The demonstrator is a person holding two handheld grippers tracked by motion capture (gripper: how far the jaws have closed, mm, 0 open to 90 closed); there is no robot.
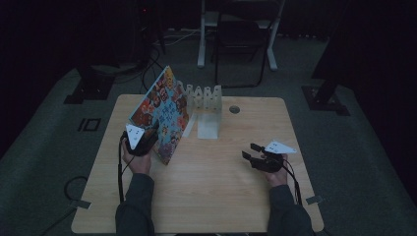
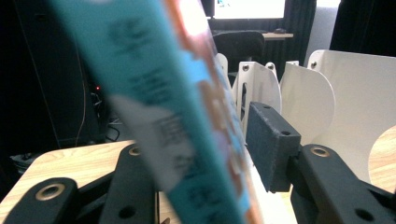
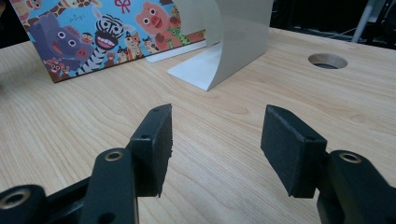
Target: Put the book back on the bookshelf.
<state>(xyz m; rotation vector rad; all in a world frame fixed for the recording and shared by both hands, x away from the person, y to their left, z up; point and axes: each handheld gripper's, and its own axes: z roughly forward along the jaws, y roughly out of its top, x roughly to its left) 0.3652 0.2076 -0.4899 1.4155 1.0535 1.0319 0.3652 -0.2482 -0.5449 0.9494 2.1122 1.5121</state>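
Left gripper (image 1: 143,141), seen from the high view, sits at the lower edge of a picture book (image 1: 162,110) that stands tilted on the table (image 1: 216,196), its top leaning toward the white slotted rack (image 1: 204,105) just behind it; the job looks like feeding the book into one of that rack's slots. Right gripper (image 1: 252,151) rests well apart over bare wood near the right side, so it has room to come across and steady the cover without crossing the left arm. In the left gripper view the book (image 2: 154,107) runs between the jaws, the left one hidden behind it and the right pad (image 2: 271,144) standing a little off the cover, so the hold looks loose, not clamped; I would close fully on the spine edge before lifting, or the book may slide or topple. Rack dividers (image 2: 322,102) stand close beyond, so the book should go in upright and square to a slot, not at its present lean. In the right gripper view the jaws stand apart with nothing between them; the book (image 3: 93,37) and the rack's base (image 3: 205,70) lie ahead, and a round hole (image 3: 328,60) in the table sits to the right, well clear of the path.
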